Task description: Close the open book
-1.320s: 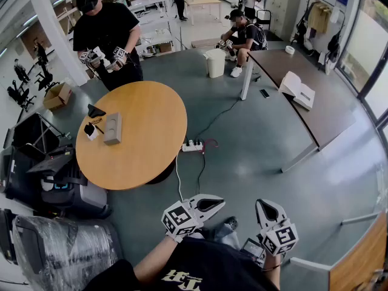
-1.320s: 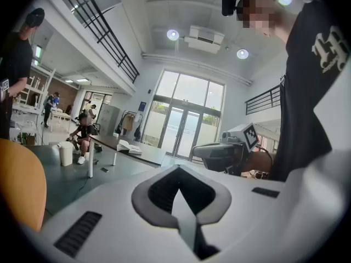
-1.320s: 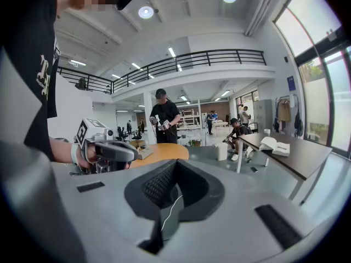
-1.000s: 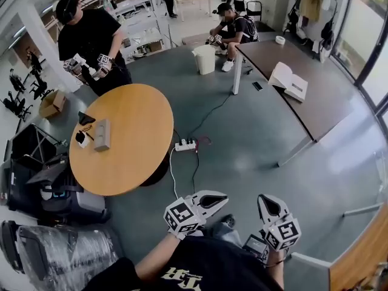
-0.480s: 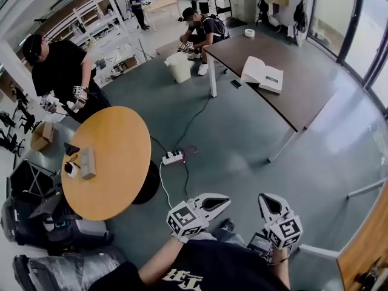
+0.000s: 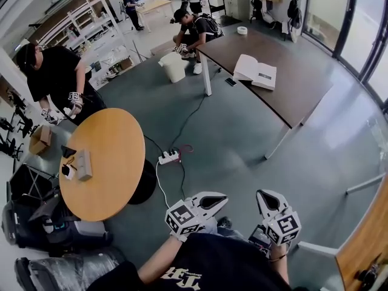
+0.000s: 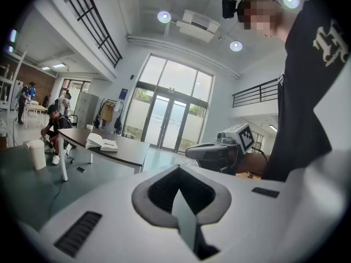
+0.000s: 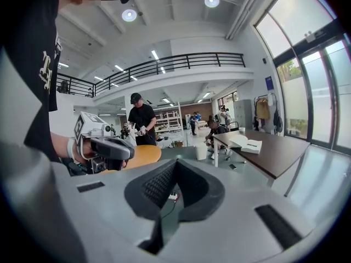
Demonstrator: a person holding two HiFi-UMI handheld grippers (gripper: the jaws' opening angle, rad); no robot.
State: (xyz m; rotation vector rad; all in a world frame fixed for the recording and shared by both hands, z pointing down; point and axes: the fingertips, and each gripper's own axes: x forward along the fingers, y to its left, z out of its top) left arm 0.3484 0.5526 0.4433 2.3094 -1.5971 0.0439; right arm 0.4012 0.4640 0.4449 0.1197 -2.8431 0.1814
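The open book (image 6: 254, 71) lies with its white pages up on the long dark brown table (image 6: 297, 83), far across the floor from me. It also shows small in the left gripper view (image 7: 101, 143) and the right gripper view (image 8: 249, 144). My left gripper (image 6: 223, 197) and right gripper (image 6: 262, 194) are held low in front of my body, side by side, pointing towards that table. Both are shut with nothing in them: the left gripper's (image 7: 178, 170) jaws meet at their tips, and so do the right gripper's (image 8: 175, 161).
A round wooden table (image 6: 100, 162) stands at my left, with a power strip (image 6: 168, 157) and cables on the grey floor beside it. A white bin (image 6: 173, 66) and a crouching person (image 6: 197, 26) are by the book table's far end. Another person (image 6: 54, 77) holds grippers at the left.
The head view has swung and moved across the floor. The round table has slid left and the book table has come towards the middle. Both grippers keep the same shut pose in front of me.
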